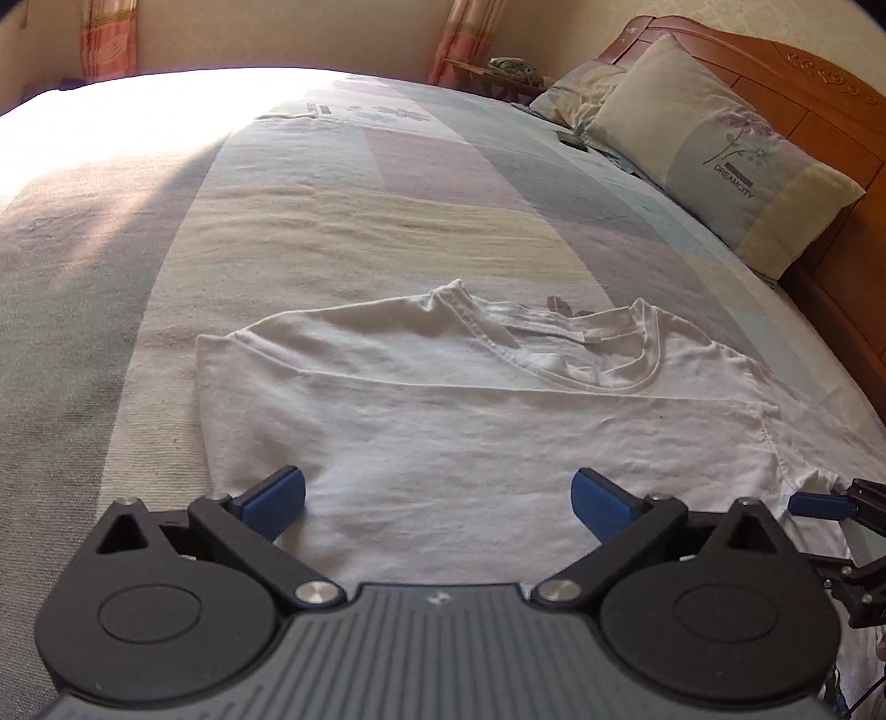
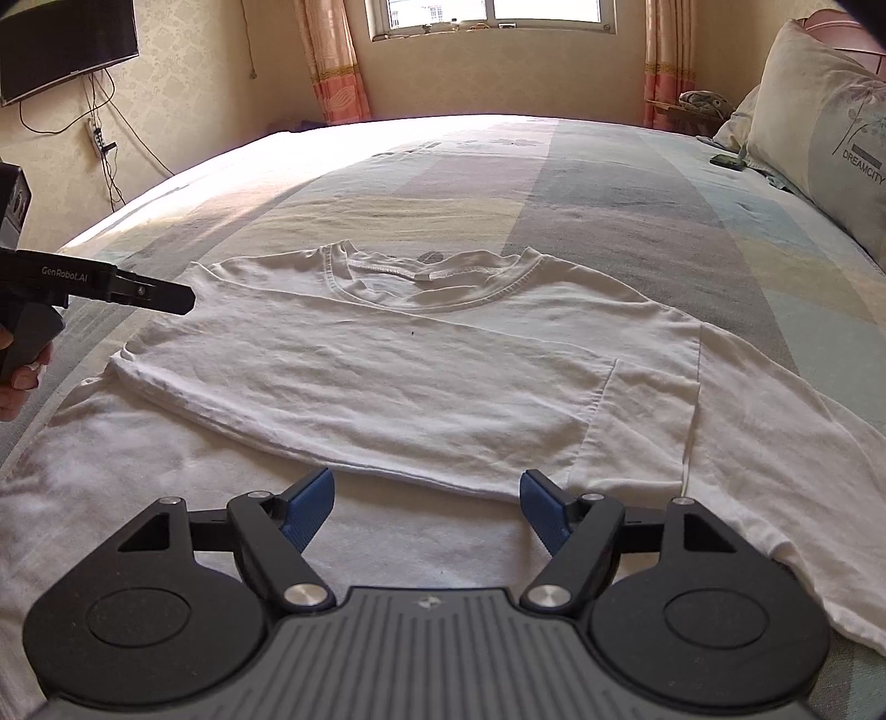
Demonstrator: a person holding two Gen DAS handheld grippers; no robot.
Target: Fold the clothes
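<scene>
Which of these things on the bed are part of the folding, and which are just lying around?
Part of the job:
- white T-shirt, partly folded, on the bed
- left claw, open, empty
- right claw, open, empty

Just lying about:
- pillows by the headboard
- small dark object beside the pillows
- wall TV
- curtains

We see the T-shirt (image 2: 421, 354) lying on the bed (image 2: 609, 183), collar away from us, one side folded over its middle. The pillows (image 1: 720, 149) lie behind it to the right, against the headboard (image 1: 803, 88), a window (image 2: 493, 14) beyond.
</scene>
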